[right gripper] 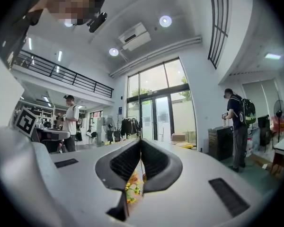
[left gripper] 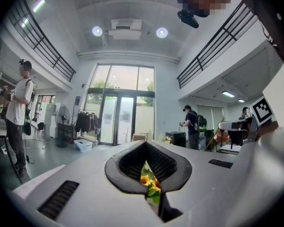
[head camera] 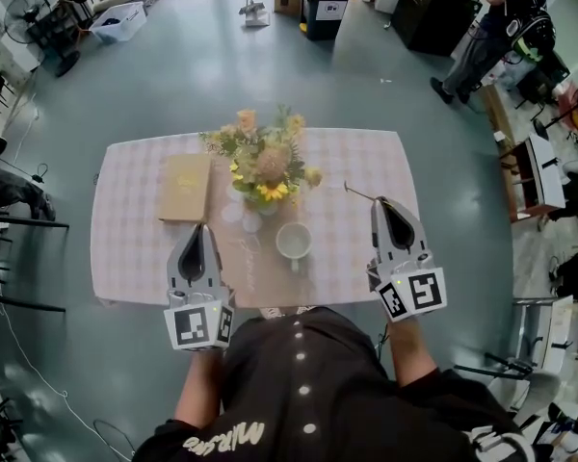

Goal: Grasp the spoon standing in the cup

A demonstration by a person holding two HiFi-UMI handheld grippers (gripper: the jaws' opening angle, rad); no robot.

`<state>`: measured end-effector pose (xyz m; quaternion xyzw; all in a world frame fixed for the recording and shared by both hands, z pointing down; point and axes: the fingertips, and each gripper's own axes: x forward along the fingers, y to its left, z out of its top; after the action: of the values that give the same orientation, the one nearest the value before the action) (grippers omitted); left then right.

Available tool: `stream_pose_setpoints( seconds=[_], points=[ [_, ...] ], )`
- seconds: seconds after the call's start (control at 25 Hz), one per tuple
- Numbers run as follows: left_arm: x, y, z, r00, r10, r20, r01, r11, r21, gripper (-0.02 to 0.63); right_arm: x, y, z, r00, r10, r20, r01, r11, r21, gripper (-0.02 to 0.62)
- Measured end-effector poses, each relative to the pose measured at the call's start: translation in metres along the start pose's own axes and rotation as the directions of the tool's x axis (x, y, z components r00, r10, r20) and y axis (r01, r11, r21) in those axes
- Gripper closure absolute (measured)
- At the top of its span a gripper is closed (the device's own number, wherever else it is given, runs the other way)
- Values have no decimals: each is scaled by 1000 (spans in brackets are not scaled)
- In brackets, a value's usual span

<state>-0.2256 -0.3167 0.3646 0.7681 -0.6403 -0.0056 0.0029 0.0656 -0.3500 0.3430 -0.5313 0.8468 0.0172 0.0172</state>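
Looks like your right hand-held gripper (head camera: 379, 203) is already pinching the spoon (head camera: 358, 192) by its thin handle, just right of the empty cup (head camera: 294, 242) on the bench (head camera: 135, 248), while your left hand-held gripper (head camera: 201, 229) sits pressed together on nothing, probably parked out of the way.

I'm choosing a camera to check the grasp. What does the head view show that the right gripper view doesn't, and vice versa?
Head view only: the round white cup on the checked tablecloth, the flat tan book, the left gripper. Right gripper view only: round ceiling lamps and black balcony railing. Both: the right gripper shut on the thin metal spoon, and the yellow flowers.
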Motion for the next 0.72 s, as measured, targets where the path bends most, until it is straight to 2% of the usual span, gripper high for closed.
stream_pose_setpoints(
  seconds=[0.36,0.72],
  points=[
    [-1,-1,5,1000,-8,5,8,1000,-13,588,-8,-22,21,996,-68,51,72,995,-74,592],
    [0,2,9,1000,8,19,-8,1000,-5,588,-14,-31,24,994,-82,67,88,992,-92,591]
  ],
)
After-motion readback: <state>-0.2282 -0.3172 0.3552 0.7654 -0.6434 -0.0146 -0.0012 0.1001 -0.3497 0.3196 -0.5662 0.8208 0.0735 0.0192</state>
